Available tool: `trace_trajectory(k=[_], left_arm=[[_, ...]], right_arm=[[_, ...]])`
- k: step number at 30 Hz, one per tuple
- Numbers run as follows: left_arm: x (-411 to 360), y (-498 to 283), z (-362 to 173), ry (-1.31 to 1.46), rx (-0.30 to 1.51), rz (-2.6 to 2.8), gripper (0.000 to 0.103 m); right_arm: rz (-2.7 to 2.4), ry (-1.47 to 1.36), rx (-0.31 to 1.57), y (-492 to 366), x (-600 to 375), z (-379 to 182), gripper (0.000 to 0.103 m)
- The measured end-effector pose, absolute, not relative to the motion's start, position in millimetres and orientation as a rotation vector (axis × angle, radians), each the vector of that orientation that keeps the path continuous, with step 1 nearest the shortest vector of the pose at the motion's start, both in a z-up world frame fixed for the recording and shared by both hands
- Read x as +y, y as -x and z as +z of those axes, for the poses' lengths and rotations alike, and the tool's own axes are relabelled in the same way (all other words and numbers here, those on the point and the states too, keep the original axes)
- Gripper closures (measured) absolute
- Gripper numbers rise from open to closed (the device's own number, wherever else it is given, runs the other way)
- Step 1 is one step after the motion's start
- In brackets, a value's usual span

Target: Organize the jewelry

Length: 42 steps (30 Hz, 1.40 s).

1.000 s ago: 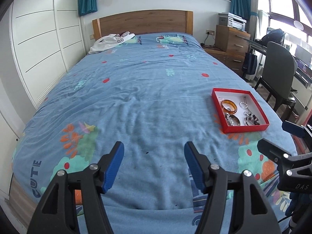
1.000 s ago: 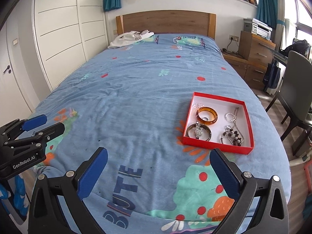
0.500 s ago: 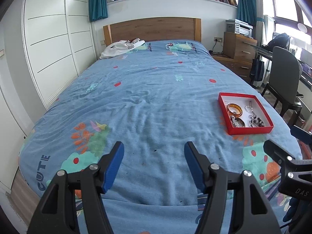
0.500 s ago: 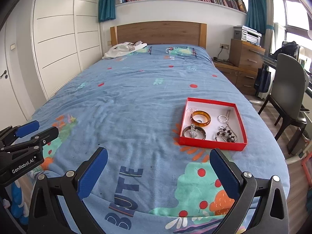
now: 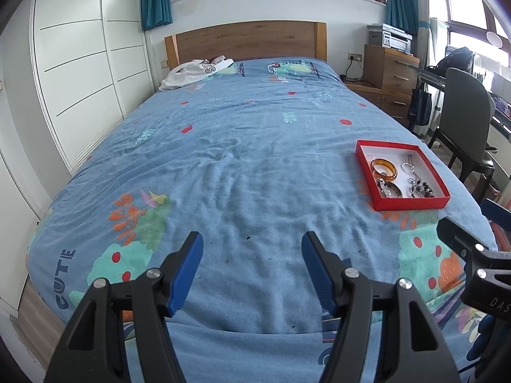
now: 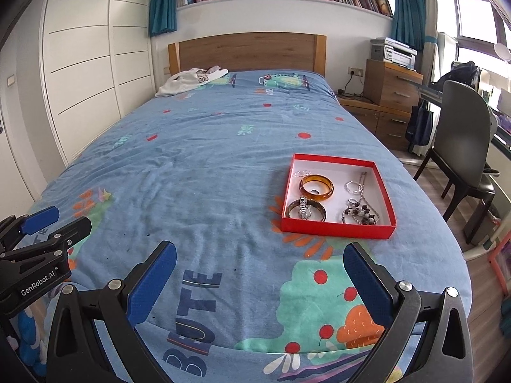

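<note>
Bedroom scene, foot-of-bed viewpoint. Left gripper [image 5: 252, 255]: jaws moderately parted, holding nothing, poised above the blue patterned bedspread [image 5: 242, 146]. Right gripper [image 6: 260, 271]: jaws spread wide, likewise holding nothing, near the bed's foot. Red jewelry box [image 6: 338, 228]: open, white-lined, resting on the bedspread toward the right edge, well ahead of both tools. Inside: amber bangle [image 6: 316, 187], dark bangle [image 6: 306, 210] with a metal piece across it, beaded bracelet [image 6: 361, 215], small silver rings [image 6: 354, 186]. White garment [image 6: 188, 79] by the wooden headboard [image 6: 247, 51].
</note>
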State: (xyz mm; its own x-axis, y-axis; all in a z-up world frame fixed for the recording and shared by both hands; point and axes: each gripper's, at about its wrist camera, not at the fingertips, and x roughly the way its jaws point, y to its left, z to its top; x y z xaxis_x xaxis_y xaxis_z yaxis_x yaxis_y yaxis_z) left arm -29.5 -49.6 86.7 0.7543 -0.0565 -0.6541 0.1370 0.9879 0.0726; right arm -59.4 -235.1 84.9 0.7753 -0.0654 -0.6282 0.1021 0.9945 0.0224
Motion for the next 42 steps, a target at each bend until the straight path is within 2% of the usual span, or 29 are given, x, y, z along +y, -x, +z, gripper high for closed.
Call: trace_trajectory(k=[24,42], left_arm=[[-50,19,63,-0.107,0.770,-0.136,0.041],[-55,22,50,-0.139,0.802,-0.129,0.041]], right_arm=[[-0.107,-0.064,0.740,51,-233,60,0.001],[-0.123,-0.079,0.738,54,-239,63,0.001]])
